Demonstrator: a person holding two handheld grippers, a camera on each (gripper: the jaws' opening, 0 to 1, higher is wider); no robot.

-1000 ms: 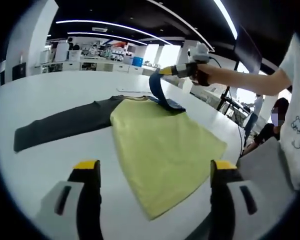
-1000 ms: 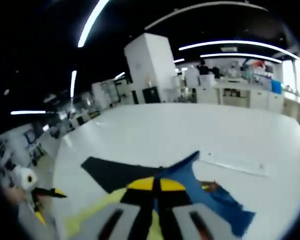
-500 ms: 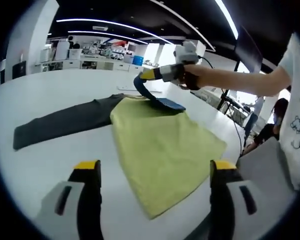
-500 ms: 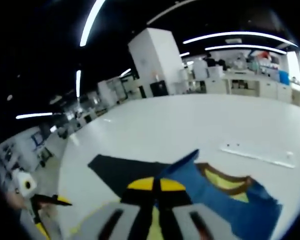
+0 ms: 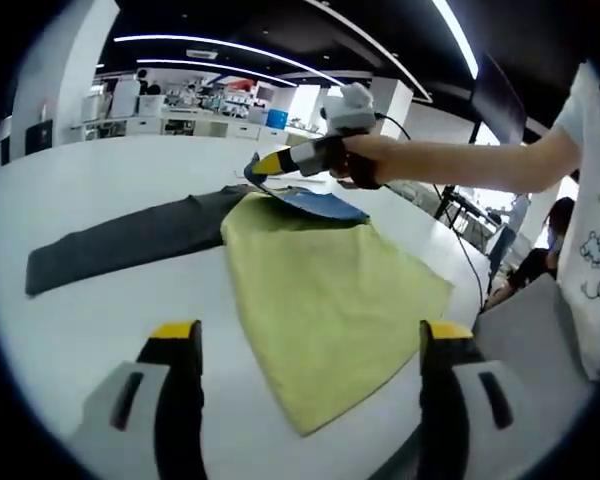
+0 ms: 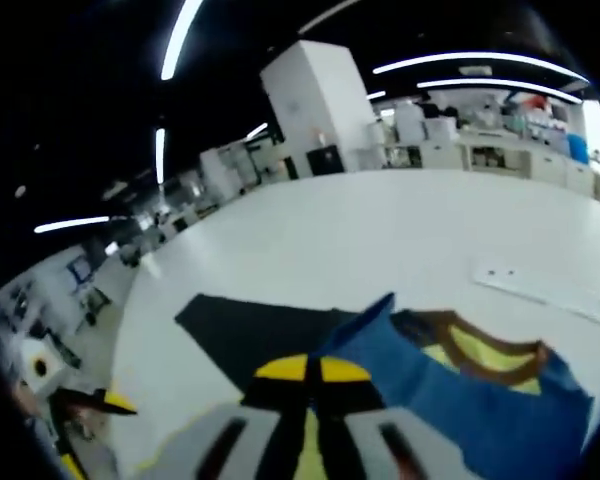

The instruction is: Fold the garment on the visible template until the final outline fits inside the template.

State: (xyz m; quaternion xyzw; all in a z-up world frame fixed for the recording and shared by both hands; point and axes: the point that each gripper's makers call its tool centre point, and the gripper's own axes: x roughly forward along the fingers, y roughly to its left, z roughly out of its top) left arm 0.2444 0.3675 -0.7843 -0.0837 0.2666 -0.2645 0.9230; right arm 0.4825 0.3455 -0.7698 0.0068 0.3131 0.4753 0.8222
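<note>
- On the white table, in the left gripper view, the garment lies spread out: a yellow-green body across the middle, running down to a pointed corner between the two near jaws.
- Farthest left, its dark grey sleeve stretches flat along the tabletop, away from the body.
- The left gripper hangs low over the near table edge with its yellow-tipped jaws spread wide apart and nothing between them; the garment's hem lies just beyond them, not touched.
- Further right and up, the blue sleeve is lifted off the table and drawn across the neckline, its free end held above the yellow cloth.
- The right gripper has that blue sleeve clamped at its yellow tips; a person's hand holds the tool, with a bare forearm reaching in from the right.
- At the far right, a white printed shirt on the person, and a grey surface beside the table edge.
- In the right gripper view, the right gripper shows its jaws pressed together on a peak of the blue sleeve, which spreads to the right.
- Under that sleeve, the brown-edged collar and a patch of yellow show.
- To the left of the jaws the dark grey sleeve lies flat on the table.
</note>
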